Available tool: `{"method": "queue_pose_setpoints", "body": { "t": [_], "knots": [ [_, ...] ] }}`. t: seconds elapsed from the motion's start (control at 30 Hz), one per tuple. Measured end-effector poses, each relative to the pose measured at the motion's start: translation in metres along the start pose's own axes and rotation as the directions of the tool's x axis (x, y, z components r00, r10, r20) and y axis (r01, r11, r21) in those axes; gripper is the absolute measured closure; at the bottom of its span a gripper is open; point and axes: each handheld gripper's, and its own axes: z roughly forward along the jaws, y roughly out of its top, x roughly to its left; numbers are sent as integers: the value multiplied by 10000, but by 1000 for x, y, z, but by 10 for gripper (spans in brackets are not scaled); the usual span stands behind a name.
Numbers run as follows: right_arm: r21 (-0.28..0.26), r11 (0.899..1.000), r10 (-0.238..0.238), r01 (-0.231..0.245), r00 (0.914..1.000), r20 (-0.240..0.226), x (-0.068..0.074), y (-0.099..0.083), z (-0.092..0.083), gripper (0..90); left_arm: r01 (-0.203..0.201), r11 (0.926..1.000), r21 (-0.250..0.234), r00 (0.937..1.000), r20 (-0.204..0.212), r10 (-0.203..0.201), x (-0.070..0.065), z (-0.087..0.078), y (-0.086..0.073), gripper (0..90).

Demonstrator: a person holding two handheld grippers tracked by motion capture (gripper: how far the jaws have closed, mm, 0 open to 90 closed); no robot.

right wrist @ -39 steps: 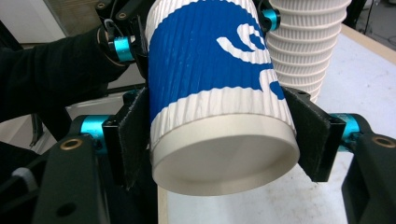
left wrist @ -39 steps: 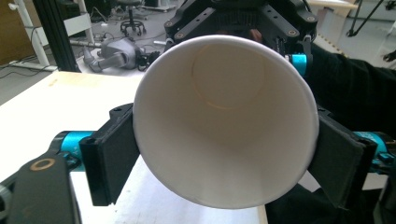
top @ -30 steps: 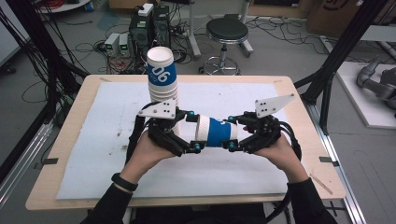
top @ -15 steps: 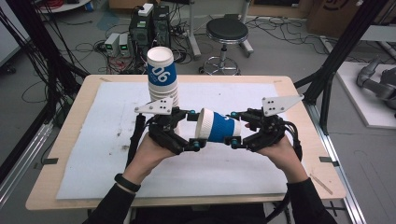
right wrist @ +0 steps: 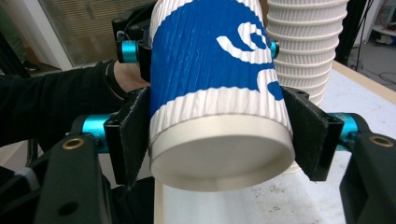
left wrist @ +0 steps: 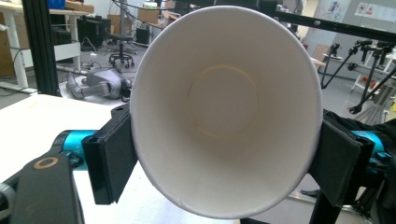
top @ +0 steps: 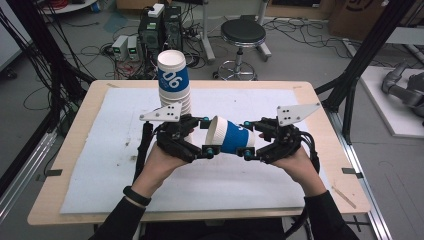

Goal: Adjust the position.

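- Blue-and-white paper cup (top: pixel 231 136) held on its side above the table (top: pixel 70 150) middle, between both grippers.
- Right gripper (top: pixel 254 141) clamps the cup's base end; pads (right wrist: pixel 133 135) press the ribbed sleeve.
- Left gripper (top: pixel 206 136): jaws have just been closing, now touching the rim.
- Judgement: grip the rim lightly to avoid crushing.
- Cup stack (top: pixel 174 80) stands just behind, toward the far edge; near side open.

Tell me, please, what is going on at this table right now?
A person holds a blue-and-white ribbed paper cup sideways above the table, between two hand-held grippers. The right gripper is clamped on the cup's base end. The left gripper sits at the rim end; its jaws have just been closing, pads beside the cup's walls. A tall stack of matching paper cups stands behind on the white mat.
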Motion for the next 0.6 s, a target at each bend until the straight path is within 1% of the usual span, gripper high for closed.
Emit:
{"method": "queue_pose_setpoints", "body": {
  "t": [0.1,0.13,0.17,0.23,0.33,0.4,0.43,0.5,0.53,0.6],
  "knots": [
    [84,9999,-60,60,10000,31,0,0,1,295,-69,10000,71,10000,-22,69,-1,0,0,192],
    [116,9999,-17,17,10000,-30,0,0,2,295,-97,9999,143,9999,-41,97,-1,0,1,192],
    [141,9999,-84,84,10000,46,-1,0,2,294,-149,9996,224,9999,-55,150,-1,0,1,192],
    [182,9998,-107,107,9999,21,0,0,1,290,-214,9991,361,9996,-158,220,-2,0,2,191],
    [256,9996,-83,76,9996,269,0,1,-1,240,-469,9966,670,9980,-380,495,-4,-1,4,191],
    [282,9996,-39,28,9993,381,0,3,-7,228,-493,9965,681,9977,-435,523,-4,-2,5,192],
    [205,9997,-115,107,9991,400,0,4,-9,228,-469,9966,685,9979,-410,497,-4,-3,5,191],
    [203,9998,-78,70,9992,402,1,5,-11,228,-473,9964,708,9976,-465,507,-4,-3,6,192],
    [257,9997,-30,21,9994,353,1,5,-11,228,-484,9962,725,9976,-454,517,-4,-3,6,192],
    [440,9990,-70,53,9992,405,0,5,-9,225,-515,9959,749,9973,-482,552,-4,-3,6,193]
  ]
}}
